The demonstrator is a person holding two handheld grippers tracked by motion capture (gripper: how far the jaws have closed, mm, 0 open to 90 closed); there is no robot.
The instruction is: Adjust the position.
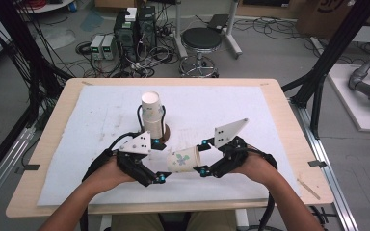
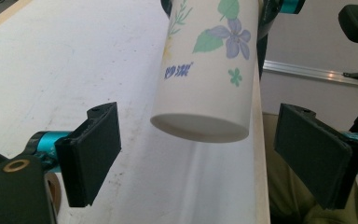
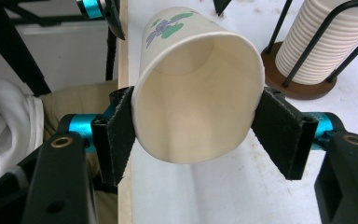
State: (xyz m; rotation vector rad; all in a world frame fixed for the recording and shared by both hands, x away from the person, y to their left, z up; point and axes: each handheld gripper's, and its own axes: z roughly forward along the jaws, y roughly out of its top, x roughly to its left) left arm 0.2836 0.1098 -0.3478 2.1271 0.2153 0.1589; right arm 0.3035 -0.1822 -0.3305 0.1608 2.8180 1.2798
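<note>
Your right gripper [image 3: 193,128] has the white paper cup with the blue flower print [image 3: 196,88] clamped by its rim end, one black pad on each side of the mouth, jaws closed down partway to the cup's width. In the high view that cup [image 1: 183,159] lies on its side in the air just above the near middle of the white table cover [image 1: 270,115], base pointing left toward your left gripper [image 2: 198,163]. That one stands wide open, nothing touching its pads; the cup's base [image 2: 199,127] hangs between them with clear gaps on both sides.

This cup looks feather-light and thin-walled, so it will likely crush or go oval under any real squeeze; the mouth already looks a touch pinched. The rolled rim and the base ring should be the stiffest spots, so take it there, gently. Farther off, the stack of white paper cups in its black wire holder [image 1: 152,115] stands upright on a brown round base.
</note>
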